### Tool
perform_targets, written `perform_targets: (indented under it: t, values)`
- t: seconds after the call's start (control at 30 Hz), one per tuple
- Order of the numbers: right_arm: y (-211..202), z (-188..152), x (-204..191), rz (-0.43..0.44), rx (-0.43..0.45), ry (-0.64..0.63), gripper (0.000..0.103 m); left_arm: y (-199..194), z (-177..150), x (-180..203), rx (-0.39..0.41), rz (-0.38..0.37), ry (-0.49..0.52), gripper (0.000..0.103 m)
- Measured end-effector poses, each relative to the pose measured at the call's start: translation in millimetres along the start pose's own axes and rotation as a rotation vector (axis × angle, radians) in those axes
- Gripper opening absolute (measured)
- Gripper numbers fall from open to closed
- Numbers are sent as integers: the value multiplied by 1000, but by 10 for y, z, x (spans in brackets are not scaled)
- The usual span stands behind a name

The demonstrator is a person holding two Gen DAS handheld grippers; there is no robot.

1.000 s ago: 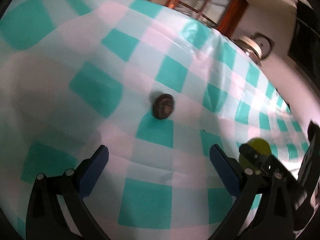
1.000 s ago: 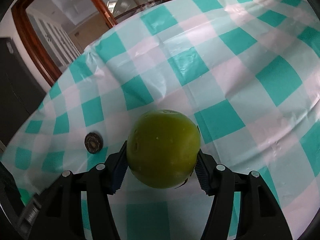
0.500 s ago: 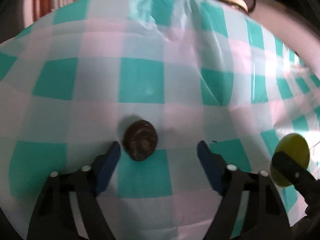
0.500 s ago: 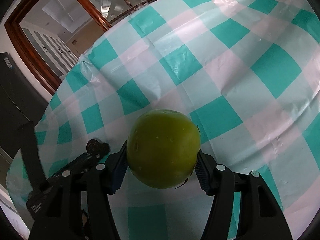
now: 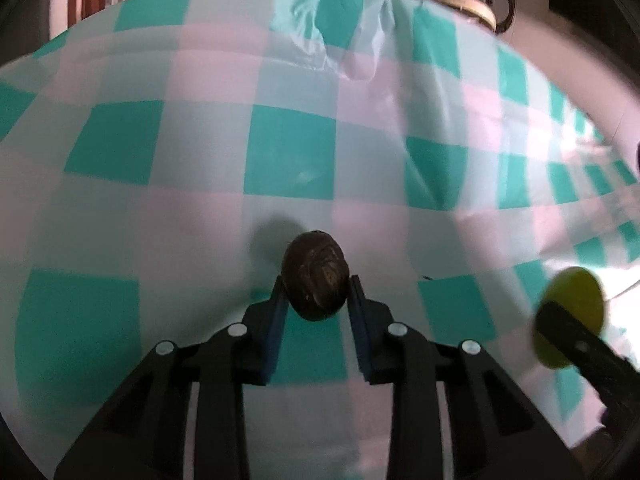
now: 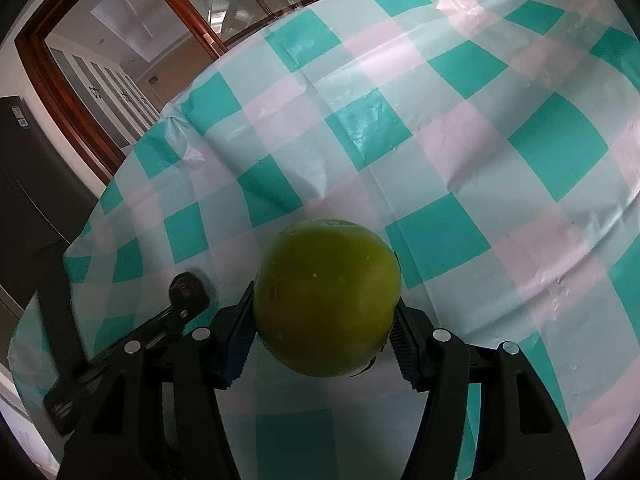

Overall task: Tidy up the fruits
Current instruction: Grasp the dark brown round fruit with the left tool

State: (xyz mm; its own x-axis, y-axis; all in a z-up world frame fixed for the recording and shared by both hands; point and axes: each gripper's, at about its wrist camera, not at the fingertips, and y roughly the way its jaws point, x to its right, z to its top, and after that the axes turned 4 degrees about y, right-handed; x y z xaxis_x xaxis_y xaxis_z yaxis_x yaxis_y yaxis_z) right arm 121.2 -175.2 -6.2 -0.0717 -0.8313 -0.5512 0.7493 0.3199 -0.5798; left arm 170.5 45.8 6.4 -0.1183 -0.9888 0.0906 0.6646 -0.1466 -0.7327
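Between blue fingers (image 5: 276, 312), dark fruit (image 5: 316, 276) upright

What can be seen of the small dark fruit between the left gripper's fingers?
The dark fruit is small, oval and brown-black, with a wrinkled, ridged skin and a dull sheen. It sits between the blue pads of the left gripper, whose jaws have just been closing and now press on both its sides. Below it lies the teal-and-white checked tablecloth, where it throws a soft shadow; whether it is lifted off the cloth cannot be told. In the right wrist view it shows only partly, blurred.
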Motion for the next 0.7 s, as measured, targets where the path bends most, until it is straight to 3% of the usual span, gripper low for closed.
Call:
perform_targets:
  t: [0.07, 0.4, 0.57, 0.7]
  values:
    - [-4, -1, 14, 5, 0, 4, 59, -152, -103, 12, 15, -38, -32, 30]
    - [-1, 0, 21, 10, -1, 6, 59, -852, -1056, 293, 15, -88, -37, 30]
    - [8, -8, -11, 8, 1, -8, 59, -925, -1046, 320, 44, -104, -10, 30]
    - [15, -28, -54, 15, 1, -33, 59, -853, -1018, 263, 23, -126, -42, 30]
